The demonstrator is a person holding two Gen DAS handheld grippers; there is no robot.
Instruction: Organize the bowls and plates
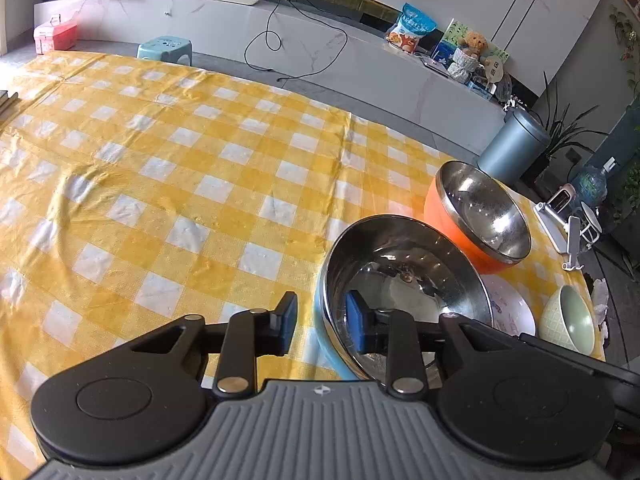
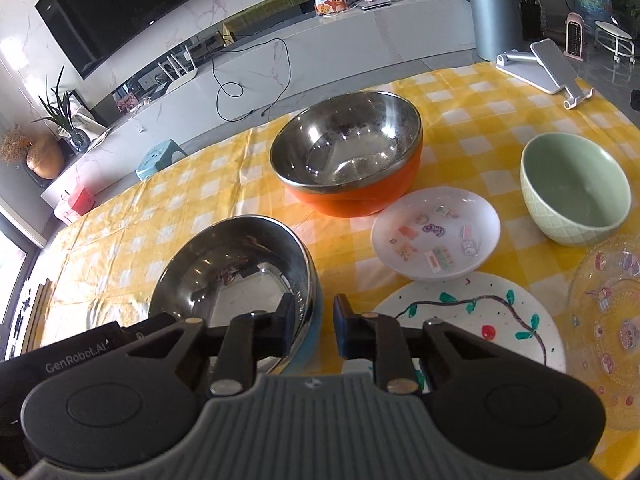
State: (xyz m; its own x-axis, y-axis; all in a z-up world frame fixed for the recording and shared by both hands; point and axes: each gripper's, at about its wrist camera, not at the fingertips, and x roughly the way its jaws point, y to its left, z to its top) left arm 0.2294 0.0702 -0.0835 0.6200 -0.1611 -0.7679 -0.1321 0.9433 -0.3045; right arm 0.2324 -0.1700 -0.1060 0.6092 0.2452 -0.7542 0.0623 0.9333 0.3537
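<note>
On the left of the yellow checked table, the left gripper straddles the near-left rim of the blue steel bowl – one pad outside the wall, one inside. Its fingers are nearly closed, but a gap shows beside the outer pad, so I cannot tell whether they truly pinch the rim. Across the same bowl, the right gripper brackets the near-right rim in the same way; its fingers are also narrow, and real contact is unclear.

To lift well, both pairs should seat fully on the rim before rising, and the two hands should rise together so the bowl stays level.

Right of it sit the orange steel bowl, likely the nesting target, then the small white dish – in front of that, the painted plate – then the green bowl and the clear glass plate.
</note>
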